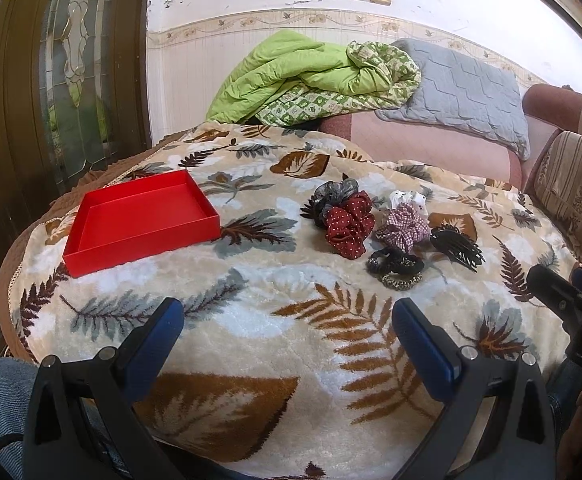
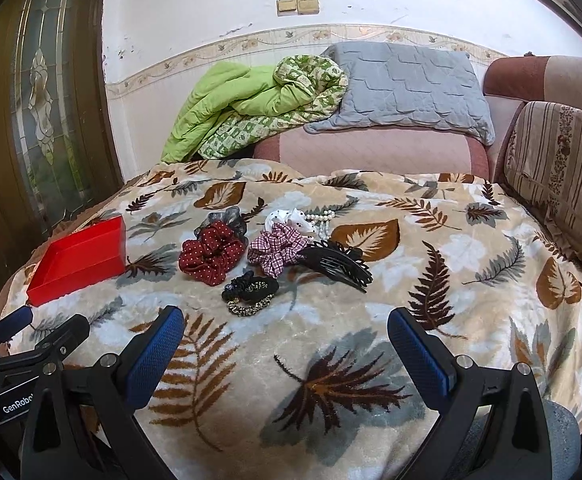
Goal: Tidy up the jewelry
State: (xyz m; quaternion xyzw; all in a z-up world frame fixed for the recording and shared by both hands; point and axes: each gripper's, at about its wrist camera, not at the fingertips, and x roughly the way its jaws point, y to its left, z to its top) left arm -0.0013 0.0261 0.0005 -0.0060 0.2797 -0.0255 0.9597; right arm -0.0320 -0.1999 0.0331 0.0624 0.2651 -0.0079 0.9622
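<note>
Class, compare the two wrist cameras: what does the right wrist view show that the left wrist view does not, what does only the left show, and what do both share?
Only the right wrist view shows the pearl strand behind the white scrunchie, and the open right gripper up close. Only the left wrist view shows the whole red tray and the open left gripper up close. Both show the red dotted scrunchie, plaid scrunchie, black comb clip and leaf blanket.

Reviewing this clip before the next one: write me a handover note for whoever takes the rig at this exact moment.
Left gripper: open, empty, above the blanket.
Right gripper: open, empty, facing the pile.
Red box: left side of the blanket, nothing inside.
Pile to its right: red dotted scrunchie, plaid scrunchie, black hair comb, small hair ties, pearl strand, grey mesh scrunchie.
Done: nothing yet.
Left: presumably move every piece into the box.
</note>
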